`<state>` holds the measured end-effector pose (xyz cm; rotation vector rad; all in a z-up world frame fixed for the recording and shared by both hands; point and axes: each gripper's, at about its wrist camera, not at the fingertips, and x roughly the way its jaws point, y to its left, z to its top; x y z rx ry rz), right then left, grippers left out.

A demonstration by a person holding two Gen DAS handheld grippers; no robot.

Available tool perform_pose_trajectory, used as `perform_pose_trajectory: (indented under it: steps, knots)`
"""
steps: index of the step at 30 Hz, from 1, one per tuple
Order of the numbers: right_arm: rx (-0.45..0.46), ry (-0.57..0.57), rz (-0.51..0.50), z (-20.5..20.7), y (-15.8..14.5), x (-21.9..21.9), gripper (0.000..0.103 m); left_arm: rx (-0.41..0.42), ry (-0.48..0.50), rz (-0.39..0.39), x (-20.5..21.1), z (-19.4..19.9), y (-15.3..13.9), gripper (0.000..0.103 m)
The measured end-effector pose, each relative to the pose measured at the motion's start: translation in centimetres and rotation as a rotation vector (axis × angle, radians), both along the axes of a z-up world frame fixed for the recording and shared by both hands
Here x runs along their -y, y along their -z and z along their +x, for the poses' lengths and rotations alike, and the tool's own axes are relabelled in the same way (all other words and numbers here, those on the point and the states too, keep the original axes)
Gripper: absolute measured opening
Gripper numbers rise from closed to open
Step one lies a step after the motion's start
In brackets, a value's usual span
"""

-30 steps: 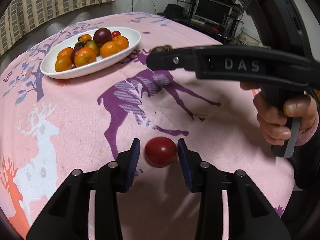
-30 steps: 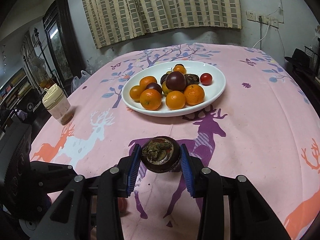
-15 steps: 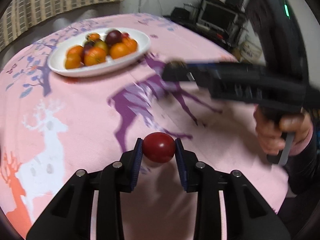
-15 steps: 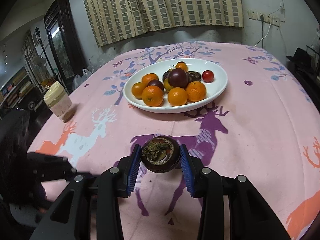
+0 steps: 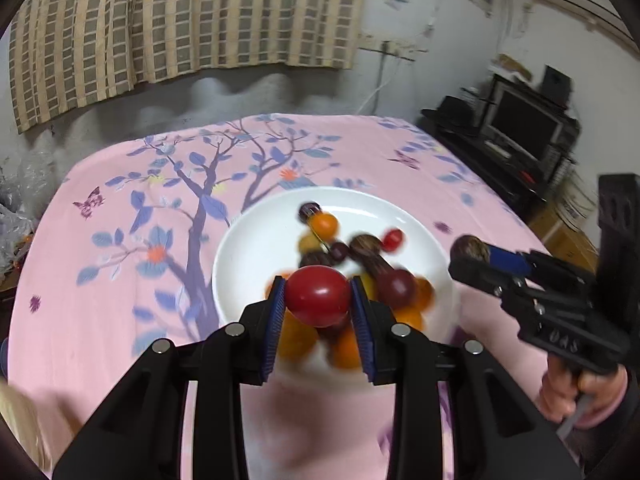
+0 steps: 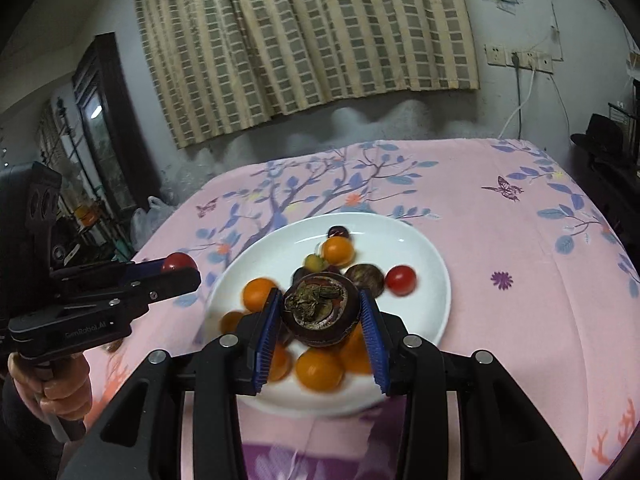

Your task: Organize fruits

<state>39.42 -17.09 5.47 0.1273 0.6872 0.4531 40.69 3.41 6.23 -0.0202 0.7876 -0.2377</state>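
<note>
My left gripper [image 5: 318,298] is shut on a red tomato [image 5: 317,295] and holds it above the near part of the white plate [image 5: 256,248]. My right gripper [image 6: 320,312] is shut on a dark mangosteen [image 6: 320,308], held above the near part of the same plate [image 6: 424,248]. The plate holds several oranges, dark plums and a small red tomato [image 6: 401,279]. The right gripper shows at the right in the left wrist view [image 5: 472,254]; the left gripper shows at the left in the right wrist view [image 6: 178,266].
The plate sits on a pink tablecloth [image 6: 520,280] with tree and deer prints. A curtain and wall stand behind the table. A TV stand [image 5: 520,128] is off the table's right side and a dark cabinet [image 6: 100,132] off its left.
Both grippers have lifted their fruit off the cloth and moved forward to hover over the plate. The left gripper closed on the red tomato a second ago.
</note>
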Motion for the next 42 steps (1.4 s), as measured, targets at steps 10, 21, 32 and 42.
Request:
perform_pose_trajectory:
  steps: [10, 21, 32, 42]
  knots:
    - [-0.099, 0.079, 0.011, 6.9, 4.6, 1.1, 0.040, -0.060, -0.084, 0.031, 1.0, 7.0, 4.3, 0.032]
    - [-0.063, 0.020, -0.108, -1.1, 1.9, 1.6, 0.098, 0.090, -0.167, 0.215, 0.9, -1.3, 0.7, 0.098]
    - [-0.027, -0.070, -0.266, -18.4, 0.9, 2.2, 0.099, 0.099, -0.157, 0.149, -0.3, -20.2, -0.6, 0.098]
    - [0.012, -0.038, -0.273, -24.1, -0.3, 3.1, 0.099, 0.134, -0.135, 0.166, 0.8, -28.1, 0.1, 0.098]
